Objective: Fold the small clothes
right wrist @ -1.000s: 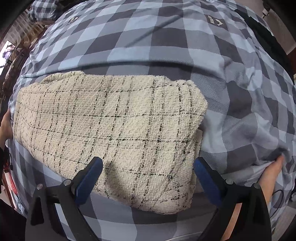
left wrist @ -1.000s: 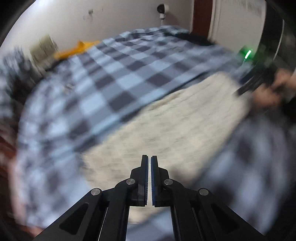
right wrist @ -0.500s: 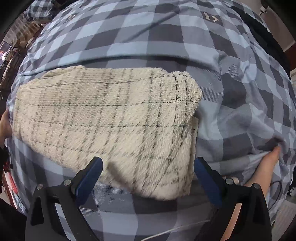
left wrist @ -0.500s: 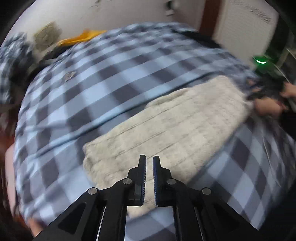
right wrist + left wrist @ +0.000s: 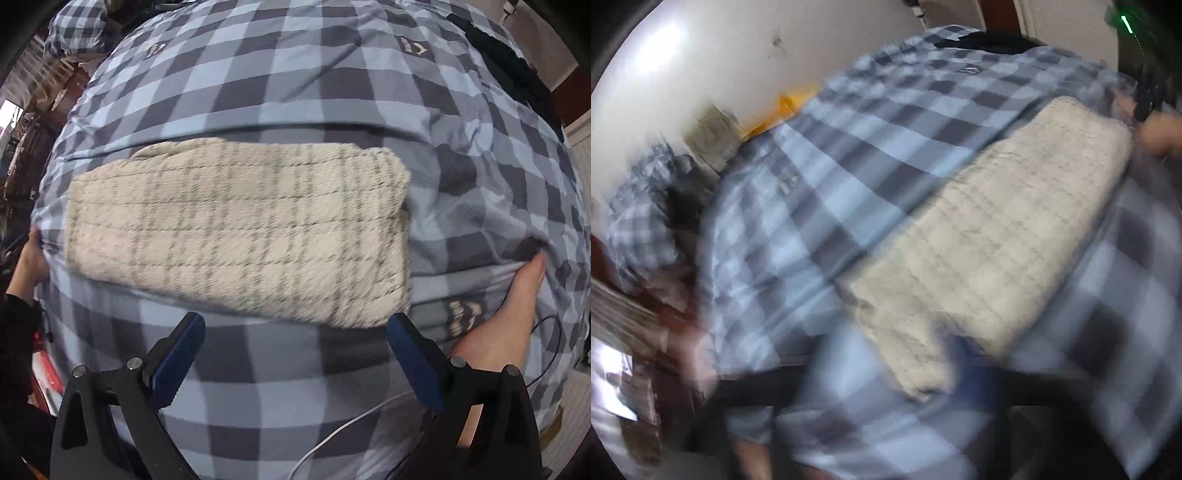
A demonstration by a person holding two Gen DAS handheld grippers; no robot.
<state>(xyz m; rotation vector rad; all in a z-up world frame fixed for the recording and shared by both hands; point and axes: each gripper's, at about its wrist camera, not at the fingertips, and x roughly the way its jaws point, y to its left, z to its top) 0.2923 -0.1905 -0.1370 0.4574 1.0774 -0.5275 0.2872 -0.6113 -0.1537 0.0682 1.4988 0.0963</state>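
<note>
1. The right gripper (image 5: 293,363) points straight down at the bed, its two blue-padded fingers (image 5: 177,354) spread wide with nothing between them. Both fingertips stand clear of the cloth, just short of the near edge of the folded garment.
2. The left gripper's jaws are opening at this moment. Its own view is smeared by motion blur — its fingers show only as dark streaks low in the frame, so from the picture alone I cannot tell whether anything lies between them.
3. The task's thing, a cream knitted garment with a thin dark check (image 5: 240,232), lies folded into a thick rectangle on the bedcover, flat and touched by neither gripper in the right wrist view. In the left wrist view the same garment (image 5: 990,236) runs diagonally from lower middle to upper right.
4. Only the right wrist view shows a bare foot (image 5: 509,310) resting on the cover at the right, a hand (image 5: 31,258) at the cover's left edge, and a white cable (image 5: 351,421) trailing across the cover near the bottom.
5. Only the left wrist view shows the pale wall (image 5: 757,55) behind the bed, something orange-yellow (image 5: 783,110) against it, and a green light (image 5: 1124,23) at top right.
6. The surface is a bed under a blue-and-grey checked cover (image 5: 295,74) — rumpled near the foot, with small printed logos here and there.
</note>
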